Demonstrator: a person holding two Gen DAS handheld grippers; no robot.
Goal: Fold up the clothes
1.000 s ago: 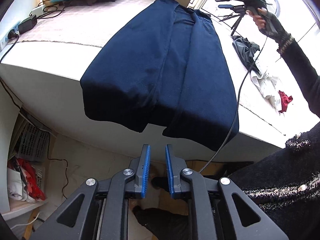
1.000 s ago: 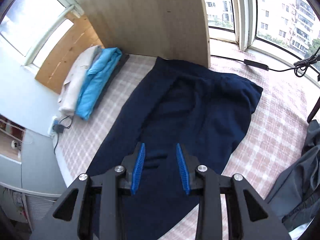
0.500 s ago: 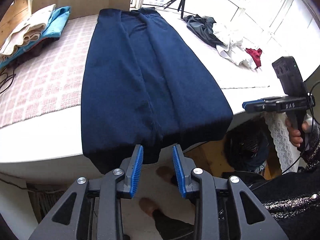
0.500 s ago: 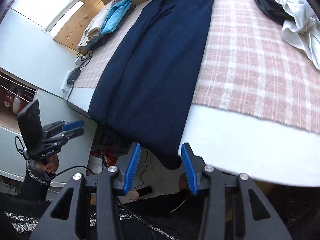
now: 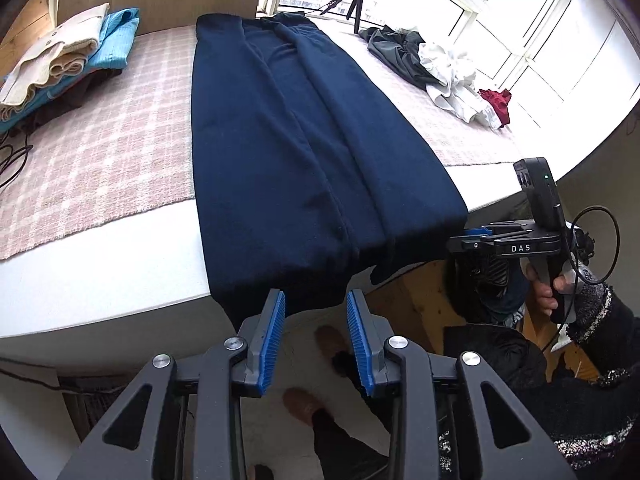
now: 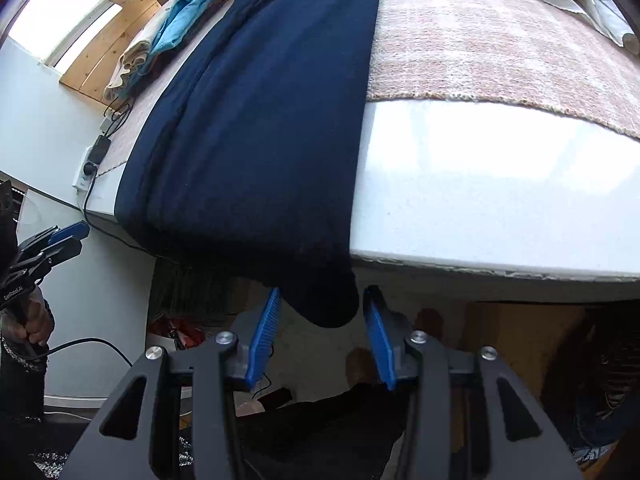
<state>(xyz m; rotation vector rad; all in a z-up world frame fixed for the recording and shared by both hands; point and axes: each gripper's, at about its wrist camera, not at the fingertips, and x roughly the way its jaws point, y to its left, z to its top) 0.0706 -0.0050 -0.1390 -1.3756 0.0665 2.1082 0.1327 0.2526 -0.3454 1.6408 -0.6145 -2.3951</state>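
A pink checked cloth point(image 5: 100, 152) covers the white worktop point(image 5: 100, 280). A tripod point(image 5: 356, 4) stands by the window point(image 5: 500, 8).

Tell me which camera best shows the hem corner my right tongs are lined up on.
Right wrist: the navy garment's hanging corner sits just ahead of the open right tongs. Left wrist shows it only beside those tongs, edge-on.

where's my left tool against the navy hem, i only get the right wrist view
observer: The left tool is open, right at the hanging hem of the navy garment, near its left corner. Nothing is pinched yet.
operator: what's in that pile by the window, i only see a white edge
observer: Three crumpled pieces: a dark grey garment, a white garment and a small red garment at the near end.
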